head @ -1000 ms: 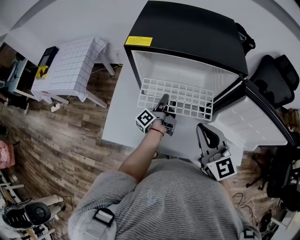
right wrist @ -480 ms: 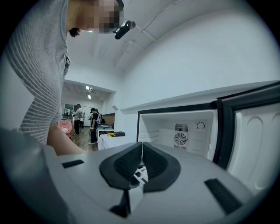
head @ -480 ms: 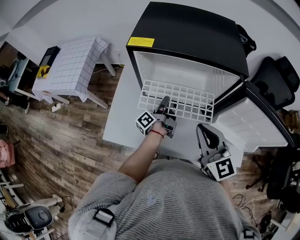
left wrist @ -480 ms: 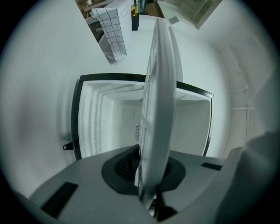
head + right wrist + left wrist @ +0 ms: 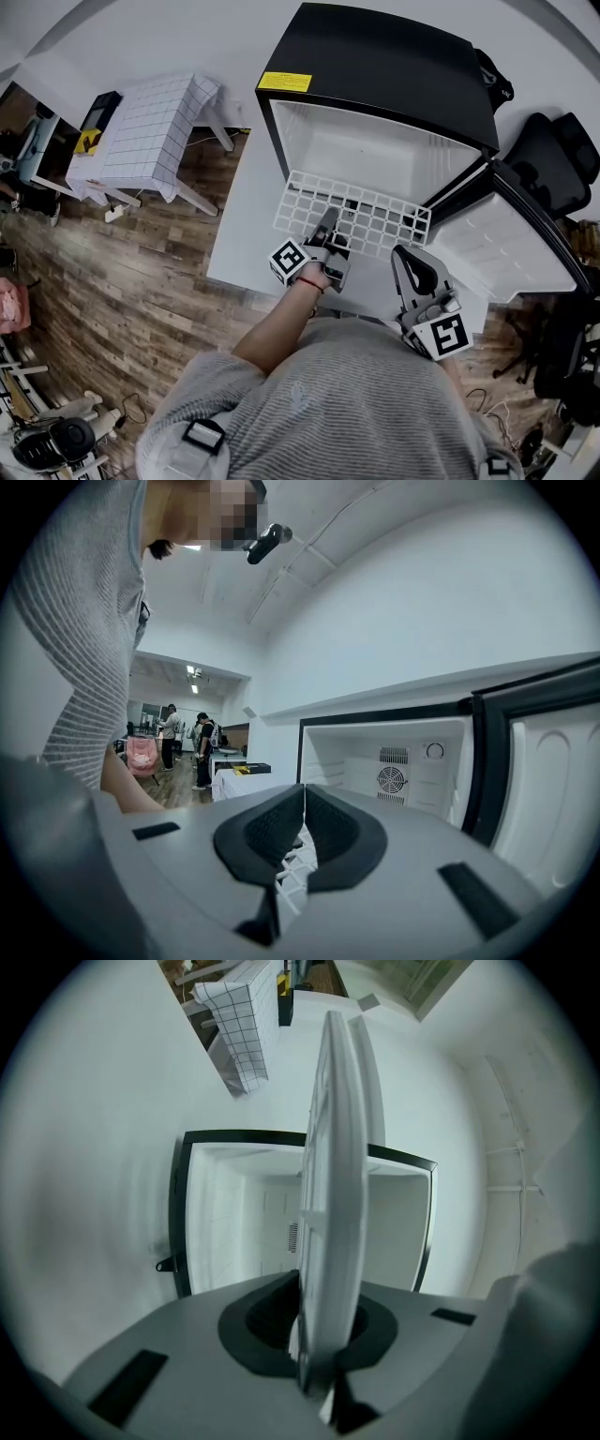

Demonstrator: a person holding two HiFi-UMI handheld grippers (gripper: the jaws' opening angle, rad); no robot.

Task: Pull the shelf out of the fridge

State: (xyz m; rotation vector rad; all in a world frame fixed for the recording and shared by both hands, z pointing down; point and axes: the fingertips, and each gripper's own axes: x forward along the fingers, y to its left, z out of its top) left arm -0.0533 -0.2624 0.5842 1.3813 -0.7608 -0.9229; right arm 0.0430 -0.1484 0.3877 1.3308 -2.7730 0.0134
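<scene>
Left tool [image 5: 327, 221] pinches the front rim of the shelf [image 5: 384, 214], half out of the fridge [image 5: 384, 56]; right tool [image 5: 410, 262], pressed together and empty, over the counter's [image 5: 246, 239] near edge

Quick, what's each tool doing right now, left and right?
Left tool: closed on the near edge of the white grid shelf.
Right tool: closed, holding nothing.

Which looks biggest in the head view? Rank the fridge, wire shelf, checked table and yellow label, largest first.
1. fridge
2-3. wire shelf and checked table: about alike, and the table sits farther from the camera, so left unranked
4. yellow label
</scene>
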